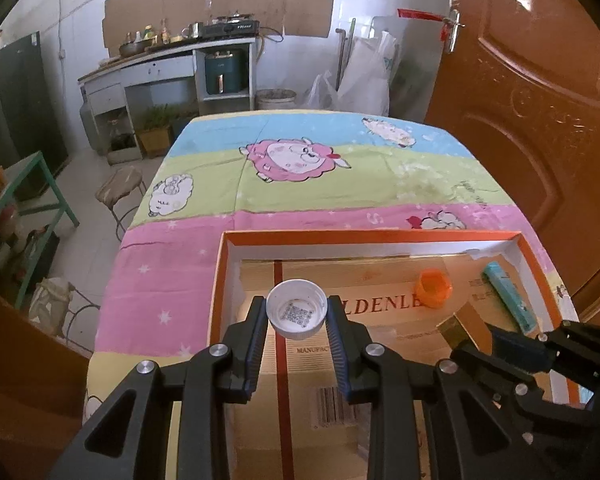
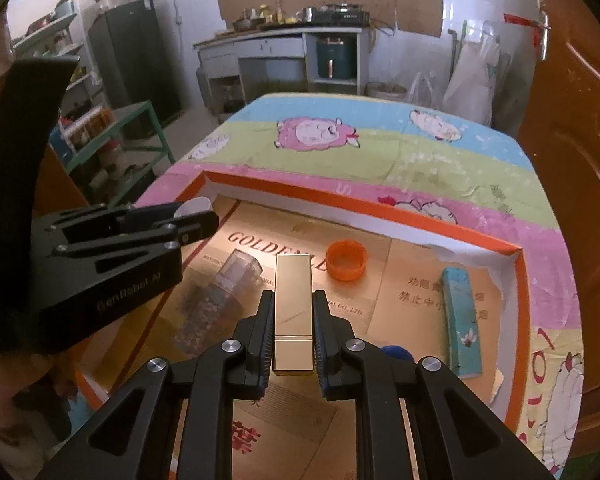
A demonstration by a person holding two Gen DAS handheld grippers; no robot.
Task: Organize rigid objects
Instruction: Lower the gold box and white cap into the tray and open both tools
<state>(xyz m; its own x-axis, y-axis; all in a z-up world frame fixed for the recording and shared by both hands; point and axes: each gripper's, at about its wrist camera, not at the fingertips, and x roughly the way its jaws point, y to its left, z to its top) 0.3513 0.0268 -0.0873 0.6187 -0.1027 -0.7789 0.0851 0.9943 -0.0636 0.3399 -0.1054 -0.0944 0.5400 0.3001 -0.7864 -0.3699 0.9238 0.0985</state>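
Note:
My left gripper [image 1: 297, 312] is shut on a white bottle cap [image 1: 297, 309], held open side up over the left part of an orange-rimmed shallow box [image 1: 364, 237]. My right gripper [image 2: 293, 300] is shut on a gold rectangular case [image 2: 293, 312] and holds it over the middle of the box [image 2: 364, 208]. In the box lie an orange cap [image 2: 346, 260], a teal lighter-like tube [image 2: 462, 322] and a clear ribbed container [image 2: 220, 292]. The orange cap [image 1: 434, 288] and teal tube [image 1: 508, 296] also show in the left wrist view. The left gripper appears at the left of the right wrist view [image 2: 192, 220].
The box sits on a table with a striped cartoon sheep cloth [image 1: 300, 160]. A brown door [image 1: 540, 100] stands close on the right. A stool [image 1: 120, 188] and green shelf [image 1: 32, 192] stand left of the table. A blue object [image 2: 396, 352] peeks from behind my right finger.

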